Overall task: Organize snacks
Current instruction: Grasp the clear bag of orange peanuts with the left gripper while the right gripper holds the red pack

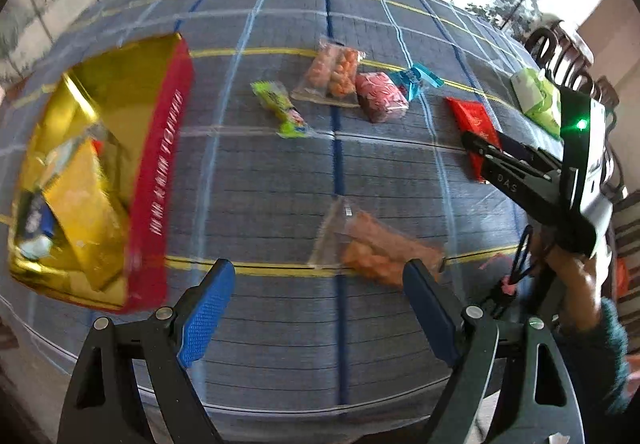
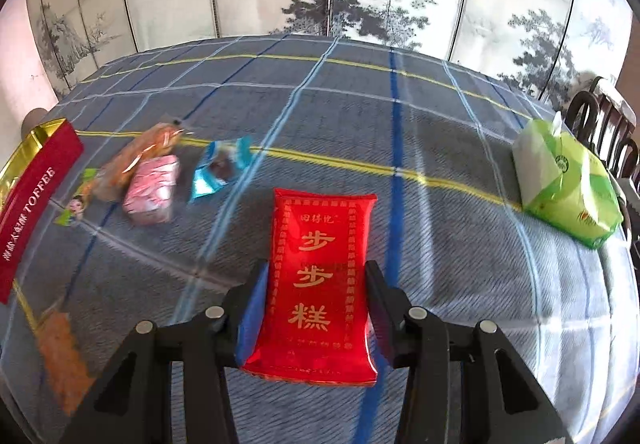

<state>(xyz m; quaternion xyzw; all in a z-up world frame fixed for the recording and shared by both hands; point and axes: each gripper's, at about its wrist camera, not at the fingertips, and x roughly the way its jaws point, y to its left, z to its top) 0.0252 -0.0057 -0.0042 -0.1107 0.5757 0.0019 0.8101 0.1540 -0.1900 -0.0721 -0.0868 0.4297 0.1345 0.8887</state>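
Right hand-held gripper pinched a red snack packet by its long sides, w/ the packet over the plaid worktop. Left hand-held gripper was spread, nothing betw. its pads, just above a clear bag of orange snacks. Red-and-gold toffee box sat open at left, some packets inside. Pink packet, blue candy & green tissue pack lay further back.
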